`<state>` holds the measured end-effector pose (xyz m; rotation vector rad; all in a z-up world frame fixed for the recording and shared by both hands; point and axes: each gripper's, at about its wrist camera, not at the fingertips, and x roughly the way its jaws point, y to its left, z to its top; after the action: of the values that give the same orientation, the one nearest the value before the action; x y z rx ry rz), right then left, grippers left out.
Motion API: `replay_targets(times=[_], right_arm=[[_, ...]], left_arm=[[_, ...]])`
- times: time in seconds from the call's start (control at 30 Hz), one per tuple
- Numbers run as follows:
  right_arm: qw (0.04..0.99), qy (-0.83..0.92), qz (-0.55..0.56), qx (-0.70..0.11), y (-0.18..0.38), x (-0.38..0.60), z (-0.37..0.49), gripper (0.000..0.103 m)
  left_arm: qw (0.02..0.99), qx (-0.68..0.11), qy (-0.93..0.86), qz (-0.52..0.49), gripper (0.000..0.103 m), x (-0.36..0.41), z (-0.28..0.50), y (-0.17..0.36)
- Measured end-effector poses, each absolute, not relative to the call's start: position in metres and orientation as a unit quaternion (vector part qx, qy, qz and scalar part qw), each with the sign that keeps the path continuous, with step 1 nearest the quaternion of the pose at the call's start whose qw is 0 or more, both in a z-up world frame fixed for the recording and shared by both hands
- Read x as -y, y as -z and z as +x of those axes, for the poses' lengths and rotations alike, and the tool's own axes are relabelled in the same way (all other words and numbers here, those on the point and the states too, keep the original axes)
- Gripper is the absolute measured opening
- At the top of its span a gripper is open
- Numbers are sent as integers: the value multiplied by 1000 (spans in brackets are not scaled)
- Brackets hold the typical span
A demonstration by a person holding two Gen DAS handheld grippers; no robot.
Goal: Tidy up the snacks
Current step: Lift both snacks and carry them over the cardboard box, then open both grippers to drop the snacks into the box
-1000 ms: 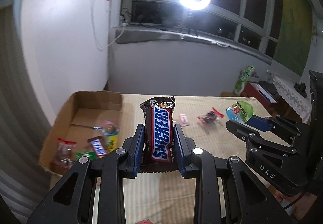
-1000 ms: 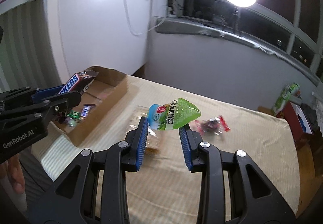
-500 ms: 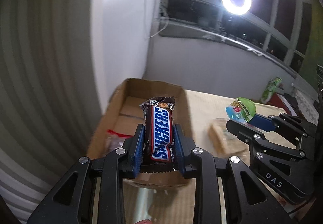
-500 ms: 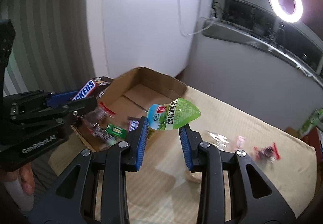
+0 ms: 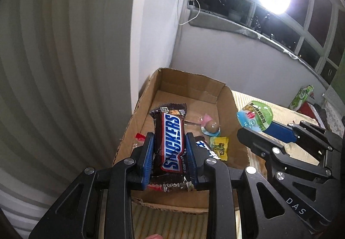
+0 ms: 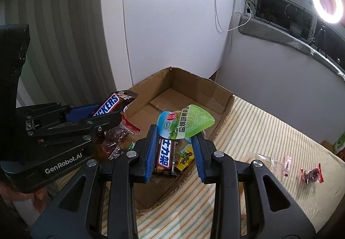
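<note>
My left gripper is shut on a brown Snickers bar, held upright above the near end of an open cardboard box. My right gripper is shut on a green jelly cup, held above the box's near right wall. Each gripper also shows in the other's view: the right one with the cup, the left one with the bar. Several snacks lie in the box, among them a second Snickers bar and a yellow packet.
The box stands on a striped tablecloth against a white cabinet. Loose snacks lie on the cloth at the right: a red packet, a pink sweet and a clear wrapper. A ring light glares above the window.
Both grippers have swung left from above the open tablecloth to above the box, each still holding its snack. The box now sits straight ahead and closer.
</note>
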<state>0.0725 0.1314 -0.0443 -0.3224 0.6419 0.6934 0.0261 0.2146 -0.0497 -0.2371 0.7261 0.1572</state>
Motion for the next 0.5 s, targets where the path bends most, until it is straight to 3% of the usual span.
replay_targets(times=[0.43,0.5], right_arm=[[873,-339,-151,-316,54,-138,81,33],[869,-345,-154,-319,56,-140,81,34]], left_arm=[[920,-364,-78,-119,27,-221,40,57],[921,-365,-75,-118,31,-220,40,56]])
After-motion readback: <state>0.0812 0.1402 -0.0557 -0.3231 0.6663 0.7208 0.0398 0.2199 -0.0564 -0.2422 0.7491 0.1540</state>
